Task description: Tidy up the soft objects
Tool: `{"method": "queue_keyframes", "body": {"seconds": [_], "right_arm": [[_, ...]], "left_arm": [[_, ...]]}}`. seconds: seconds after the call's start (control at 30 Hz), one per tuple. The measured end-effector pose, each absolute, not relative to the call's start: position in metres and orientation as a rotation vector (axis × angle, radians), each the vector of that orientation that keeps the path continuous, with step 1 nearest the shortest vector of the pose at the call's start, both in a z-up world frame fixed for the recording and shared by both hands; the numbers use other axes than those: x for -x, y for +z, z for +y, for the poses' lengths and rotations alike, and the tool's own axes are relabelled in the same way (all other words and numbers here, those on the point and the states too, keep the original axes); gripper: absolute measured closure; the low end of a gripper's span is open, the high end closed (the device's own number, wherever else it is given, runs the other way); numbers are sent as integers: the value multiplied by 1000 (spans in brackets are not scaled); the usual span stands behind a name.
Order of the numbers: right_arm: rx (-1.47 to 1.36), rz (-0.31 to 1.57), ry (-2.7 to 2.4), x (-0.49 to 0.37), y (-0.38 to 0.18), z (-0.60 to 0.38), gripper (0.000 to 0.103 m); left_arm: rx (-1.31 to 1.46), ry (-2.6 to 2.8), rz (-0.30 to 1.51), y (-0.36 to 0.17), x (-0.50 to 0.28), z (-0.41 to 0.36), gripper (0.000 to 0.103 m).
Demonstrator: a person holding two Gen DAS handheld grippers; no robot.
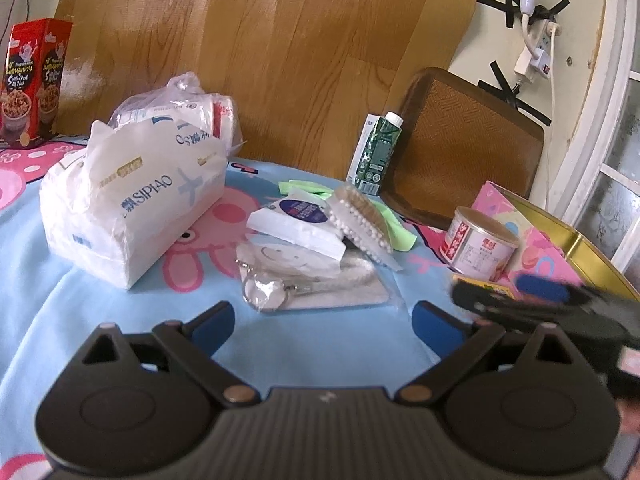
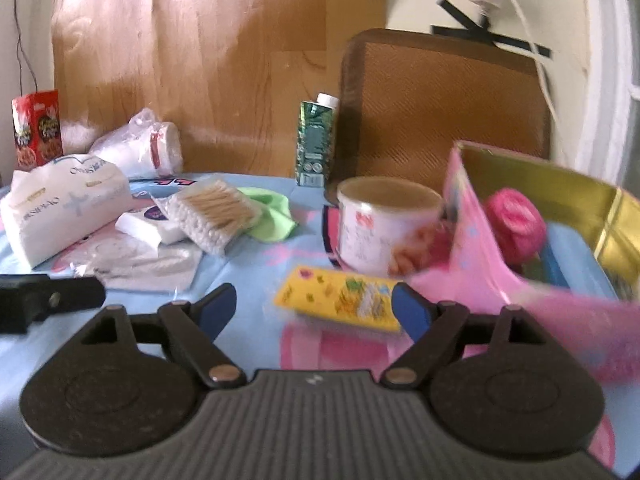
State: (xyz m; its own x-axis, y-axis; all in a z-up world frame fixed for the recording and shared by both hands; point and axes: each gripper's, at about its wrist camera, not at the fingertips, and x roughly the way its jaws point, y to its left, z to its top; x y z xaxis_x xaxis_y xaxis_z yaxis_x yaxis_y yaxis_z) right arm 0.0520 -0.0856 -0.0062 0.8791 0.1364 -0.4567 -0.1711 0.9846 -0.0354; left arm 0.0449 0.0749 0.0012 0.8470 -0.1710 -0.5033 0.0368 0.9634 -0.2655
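Seen from the left wrist, the tissue pack (image 1: 132, 208) lies at ten o'clock, the swabs (image 1: 362, 222) at twelve, the can (image 1: 478, 244) at two beside the tin (image 1: 576, 248).

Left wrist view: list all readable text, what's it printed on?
"SIPIAO": on the large tissue pack, the only text that reads cleanly.
Red snack box: white lettering, too distorted to read.
Green carton: small print, unreadable.
Round tin: red characters on the label, too blurred.
Small white pack: dark blue round label, text too small.
Right wrist view: all lettering is motion-blurred.
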Motion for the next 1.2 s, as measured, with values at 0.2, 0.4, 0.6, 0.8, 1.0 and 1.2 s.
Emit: {"method": "queue_keyframes", "body": {"seconds": [0.2,0.4,0.6,0.8,1.0,1.2], "right_arm": [[256,549,211,-94,-9,-70,17],[67,699,246,-120,-8,-101,20],[71,664,270,-90,-8,-102,41],[77,614,345,-35,-10,-107,43],[-7,501,307,10,-12,-128,39],[-87,510,255,0,-14,-150,30]], "left_arm": [[249,-114,541,2,-44,74,3],[259,-114,547,1,-45,76,3],[266,-113,549,1,-45,77,3],[268,-112,560,0,-46,77,3],[257,-146,587,0,-50,74,3],[263,-263,630,11,-69,44,9]]}}
